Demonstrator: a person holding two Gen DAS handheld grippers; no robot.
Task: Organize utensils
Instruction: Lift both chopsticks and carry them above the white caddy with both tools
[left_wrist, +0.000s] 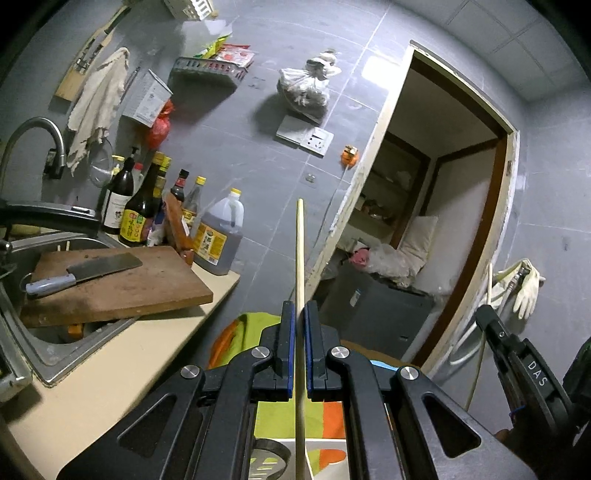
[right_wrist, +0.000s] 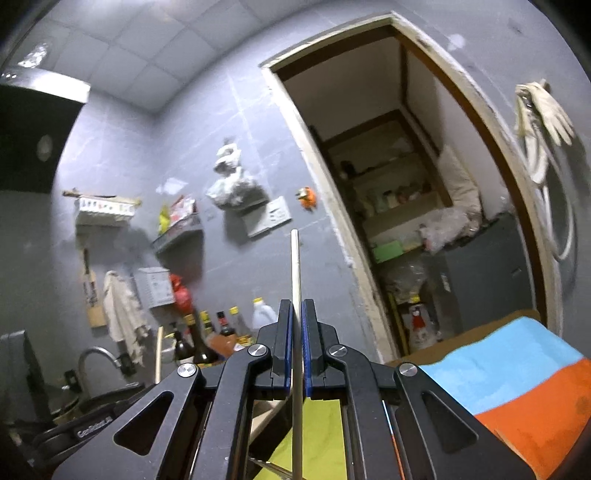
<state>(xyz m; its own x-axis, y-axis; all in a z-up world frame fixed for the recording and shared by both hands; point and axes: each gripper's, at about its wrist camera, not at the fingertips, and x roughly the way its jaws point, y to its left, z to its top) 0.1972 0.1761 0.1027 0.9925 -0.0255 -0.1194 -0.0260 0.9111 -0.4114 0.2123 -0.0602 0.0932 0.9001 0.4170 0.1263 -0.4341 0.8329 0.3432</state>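
The left gripper (left_wrist: 299, 314) is seen clenched on a pale wooden chopstick (left_wrist: 300, 251), which is pinched between the blue pads and runs straight out past the fingertips, its tip raised against the grey tiled wall (left_wrist: 258, 155). The right gripper (right_wrist: 297, 314) is likewise clamped on a second chopstick (right_wrist: 295, 266), held the same way, pointing forward and upward beyond the fingers. Below both sets of fingers, a cloth of green, orange and blue (right_wrist: 517, 384) is glimpsed. To the left of the left fingers, the table (left_wrist: 122, 365) is seen, with a wooden cutting board (left_wrist: 122, 284) laid partly over the sink (left_wrist: 40, 350) and a cleaver (left_wrist: 85, 273) resting on the board. Just beyond, a cluster of sauce bottles (left_wrist: 144, 210) is lined against the wall. Further off, to the right of the fingers, an open doorway (left_wrist: 436, 206) is shown, with shelves inside.
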